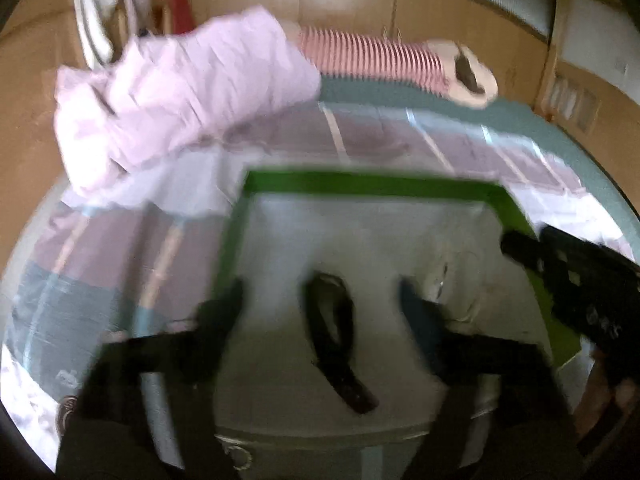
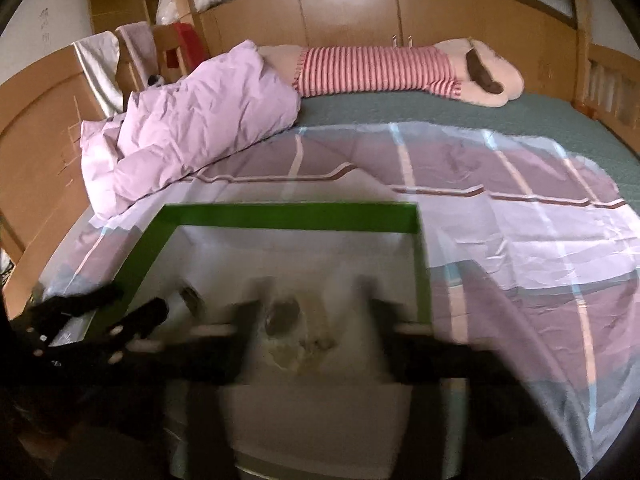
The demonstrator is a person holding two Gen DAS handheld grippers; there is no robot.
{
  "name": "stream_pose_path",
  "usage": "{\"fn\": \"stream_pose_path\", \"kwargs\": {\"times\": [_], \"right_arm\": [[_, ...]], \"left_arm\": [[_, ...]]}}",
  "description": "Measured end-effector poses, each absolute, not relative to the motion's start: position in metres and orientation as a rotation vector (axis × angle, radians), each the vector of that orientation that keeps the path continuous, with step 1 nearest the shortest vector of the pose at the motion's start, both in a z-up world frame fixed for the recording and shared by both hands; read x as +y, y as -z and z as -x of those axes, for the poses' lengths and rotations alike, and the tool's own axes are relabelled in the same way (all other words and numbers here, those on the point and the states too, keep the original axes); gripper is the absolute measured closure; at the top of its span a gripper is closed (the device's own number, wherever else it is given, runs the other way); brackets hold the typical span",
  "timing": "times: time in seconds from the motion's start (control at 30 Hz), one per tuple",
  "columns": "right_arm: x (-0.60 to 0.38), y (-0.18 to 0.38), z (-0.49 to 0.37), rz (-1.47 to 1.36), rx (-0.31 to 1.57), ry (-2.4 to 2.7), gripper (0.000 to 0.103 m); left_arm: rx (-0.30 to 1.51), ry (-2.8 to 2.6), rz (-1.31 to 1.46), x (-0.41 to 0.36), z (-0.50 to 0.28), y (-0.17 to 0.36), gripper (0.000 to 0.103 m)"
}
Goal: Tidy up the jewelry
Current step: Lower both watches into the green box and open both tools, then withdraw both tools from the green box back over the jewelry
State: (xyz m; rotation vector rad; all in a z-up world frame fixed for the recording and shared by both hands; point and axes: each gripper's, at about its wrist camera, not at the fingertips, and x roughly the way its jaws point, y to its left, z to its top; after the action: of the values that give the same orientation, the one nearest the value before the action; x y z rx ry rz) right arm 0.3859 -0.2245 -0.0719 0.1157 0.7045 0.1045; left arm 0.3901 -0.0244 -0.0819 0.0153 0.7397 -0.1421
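- On the bed, a green-rimmed tray [image 2: 288, 216] holds blurred small items [image 2: 284, 316], unidentifiable.
- Left gripper [image 1: 320, 304] gapes over a dark strap [image 1: 336, 340].
- Right gripper [image 2: 308, 304] gapes, empty.

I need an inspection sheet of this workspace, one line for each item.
Surface: green-edged tray on a striped sheet over the bed.
Job's things: dark looped strap and small blurred pieces in the tray.
Clutter: pink duvet, striped plush toy.
Grippers: left tongs open over the strap; right tongs open over the pieces; neither holds anything.
Cables: nothing seen.
Surroundings: wooden cabinets.
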Motion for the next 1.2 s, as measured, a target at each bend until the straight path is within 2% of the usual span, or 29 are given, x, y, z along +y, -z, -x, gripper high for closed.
{"fn": "stream_pose_path", "kwargs": {"times": [0.07, 0.13, 0.2, 0.27, 0.37, 0.43, 0.57, 0.63, 0.73, 0.9, 1.03, 1.2], "right_arm": [[-0.233, 0.048, -0.377, -0.089, 0.652, -0.062, 0.031], [-0.249, 0.013, -0.356, -0.111, 0.555, -0.025, 0.031], [-0.269, -0.027, -0.322, -0.167, 0.432, -0.006, 0.026], [-0.283, -0.054, -0.289, -0.220, 0.332, 0.030, 0.014], [-0.293, -0.086, -0.234, -0.266, 0.245, 0.013, 0.011], [-0.289, -0.092, -0.201, -0.240, 0.232, 0.013, 0.009], [-0.264, -0.076, -0.156, -0.147, 0.323, -0.040, 0.009], [-0.249, -0.065, -0.138, -0.094, 0.370, -0.070, 0.009], [-0.228, -0.042, -0.112, -0.023, 0.429, -0.109, 0.009], [-0.203, -0.008, -0.087, 0.006, 0.536, -0.191, 0.009], [-0.190, -0.007, -0.084, 0.053, 0.522, -0.205, 0.009], [-0.195, -0.005, -0.093, 0.021, 0.525, -0.199, 0.009]], "left_arm": [[0.692, 0.151, -0.009, -0.021, -0.383, 0.061, 0.019], [0.596, 0.157, -0.011, -0.014, -0.365, 0.018, 0.019], [0.471, 0.154, -0.002, -0.003, -0.338, -0.030, 0.016], [0.337, 0.152, 0.027, 0.012, -0.300, -0.079, 0.006], [0.213, 0.164, 0.073, 0.031, -0.243, -0.122, 0.004], [0.195, 0.172, 0.084, 0.039, -0.212, -0.131, 0.004], [0.244, 0.177, 0.059, 0.046, -0.163, -0.109, 0.004], [0.274, 0.116, 0.048, 0.055, -0.135, -0.076, 0.004], [0.418, 0.081, 0.031, 0.058, -0.120, -0.047, 0.004], [0.519, 0.082, -0.047, 0.047, -0.098, -0.019, 0.004], [0.594, 0.114, -0.062, 0.040, -0.102, -0.004, 0.004], [0.606, 0.126, -0.092, 0.033, -0.101, 0.002, 0.004]]}}
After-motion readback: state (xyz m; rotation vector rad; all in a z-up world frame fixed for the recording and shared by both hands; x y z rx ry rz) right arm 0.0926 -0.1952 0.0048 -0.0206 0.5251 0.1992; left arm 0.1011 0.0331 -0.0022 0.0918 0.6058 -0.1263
